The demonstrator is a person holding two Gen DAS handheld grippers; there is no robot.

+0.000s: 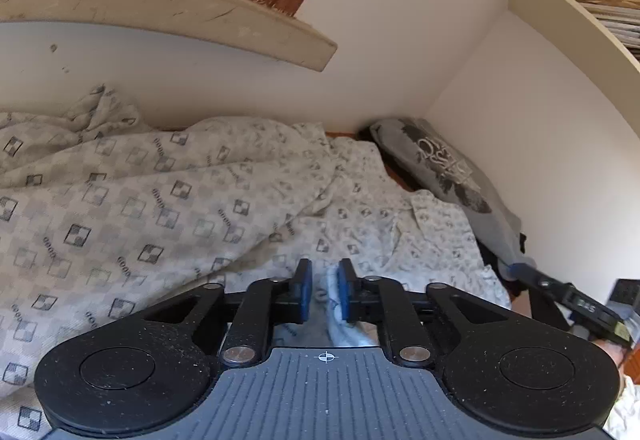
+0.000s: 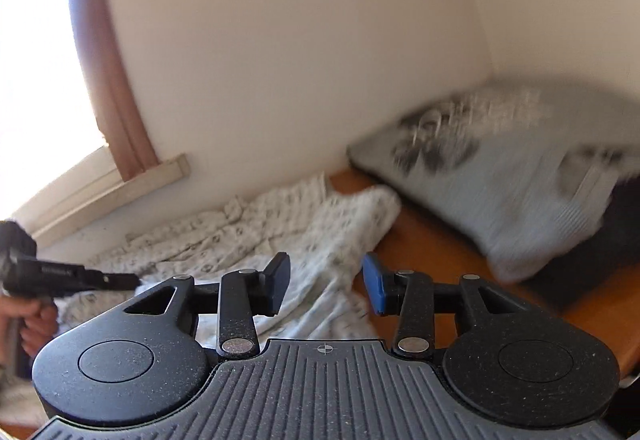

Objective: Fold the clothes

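Blown-out window (image 2: 36,80) glare, motion-blurred grey shirt (image 2: 500,176), fisheye-curved edges.

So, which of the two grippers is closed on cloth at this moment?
The left gripper: its blue pads pinch a fold of the pale patterned shirt. The right gripper has its jaws wide apart with nothing between them.

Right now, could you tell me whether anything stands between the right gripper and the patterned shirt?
Nothing visible does: the right gripper is open directly over the patterned shirt; the grey printed garment lies off to its right.
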